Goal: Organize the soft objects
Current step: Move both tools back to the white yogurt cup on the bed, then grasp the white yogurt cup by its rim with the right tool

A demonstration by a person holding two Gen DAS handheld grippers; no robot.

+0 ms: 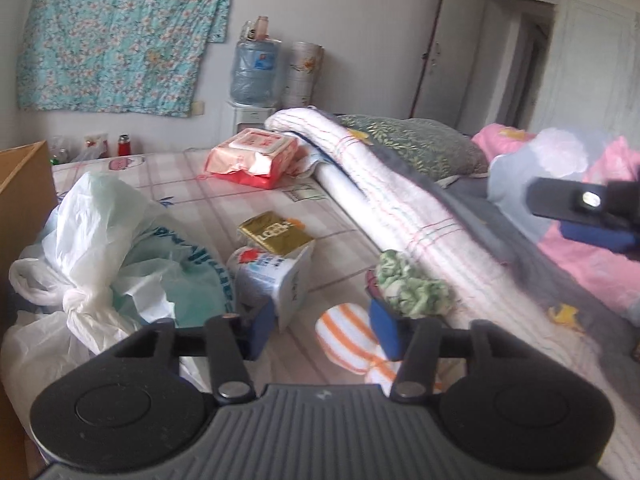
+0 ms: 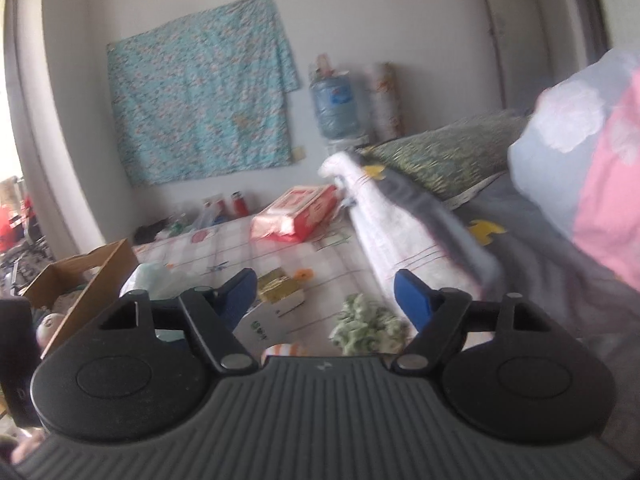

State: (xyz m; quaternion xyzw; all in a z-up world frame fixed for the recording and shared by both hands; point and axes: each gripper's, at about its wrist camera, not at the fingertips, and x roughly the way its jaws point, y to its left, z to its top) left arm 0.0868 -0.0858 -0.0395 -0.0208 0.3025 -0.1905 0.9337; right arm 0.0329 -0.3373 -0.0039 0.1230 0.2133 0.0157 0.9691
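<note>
On the checked bedsheet (image 1: pixel 344 220) an orange-and-white striped cloth (image 1: pixel 348 340) lies between the blue pads of my left gripper (image 1: pixel 324 328). The pads stand apart and do not press on it. A crumpled green-and-white cloth (image 1: pixel 412 284) sits just past the right pad, against a rolled white blanket (image 1: pixel 380 184). My right gripper (image 2: pixel 326 296) is open with nothing between its fingers, above the same green cloth (image 2: pixel 366 326) and the striped cloth (image 2: pixel 286 349). In the left wrist view the right gripper (image 1: pixel 580 220) hovers at the far right over a pink quilt (image 1: pixel 592 248).
White plastic bags (image 1: pixel 100 248) are heaped at the left beside a wooden box (image 1: pixel 24 192). A milk carton (image 1: pixel 276 276), a gold packet (image 1: pixel 274 232) and a red tissue pack (image 1: pixel 256 152) lie on the sheet. A green pillow (image 1: pixel 416 140) lies behind the blanket.
</note>
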